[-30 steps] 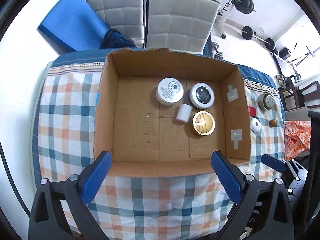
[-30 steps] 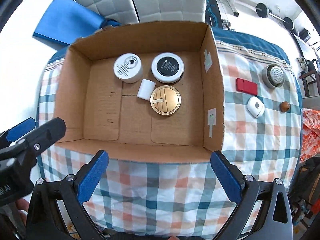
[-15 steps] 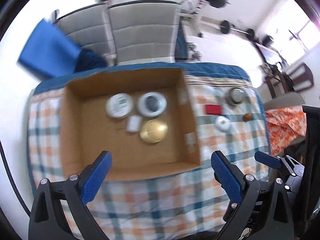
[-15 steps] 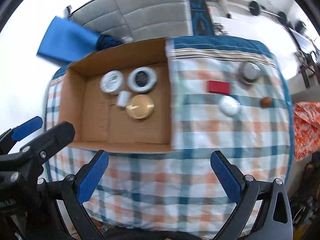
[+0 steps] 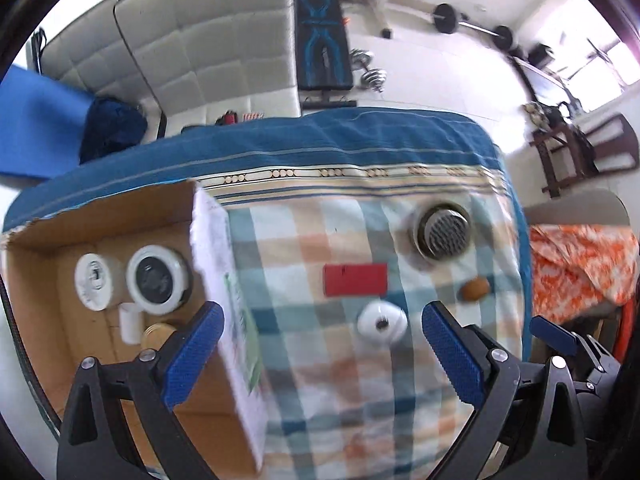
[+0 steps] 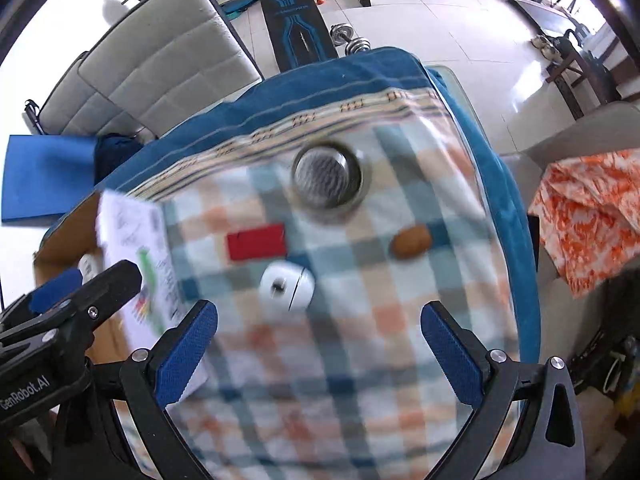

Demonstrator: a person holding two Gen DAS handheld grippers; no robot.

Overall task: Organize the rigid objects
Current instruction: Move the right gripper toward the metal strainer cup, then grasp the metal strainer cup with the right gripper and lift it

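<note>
On the checked cloth lie a red block [image 5: 355, 279] [image 6: 257, 241], a white round piece [image 5: 381, 324] [image 6: 286, 286], a small brown ball [image 5: 475, 289] [image 6: 411, 241] and a metal mesh strainer [image 5: 443, 233] [image 6: 327, 176]. The cardboard box [image 5: 224, 280] [image 6: 132, 248] at the left holds two white jars [image 5: 94, 282], a small white cylinder [image 5: 130, 322] and a gold lid [image 5: 158, 335]. My left gripper [image 5: 320, 356] is open and empty, just short of the white piece. My right gripper [image 6: 318, 354] is open and empty, also near it.
The table's far edge has a blue cloth border [image 5: 320, 140]. Grey padded chairs [image 5: 208, 48], a blue mat [image 5: 36, 132] and gym weights stand beyond. An orange patterned cloth [image 5: 580, 264] lies off the right edge. The left gripper's body [image 6: 60, 320] shows at the right view's left.
Both grippers have swung right, away from the box and toward the loose objects on the cloth, and come closer to them. Both stay open and empty.
</note>
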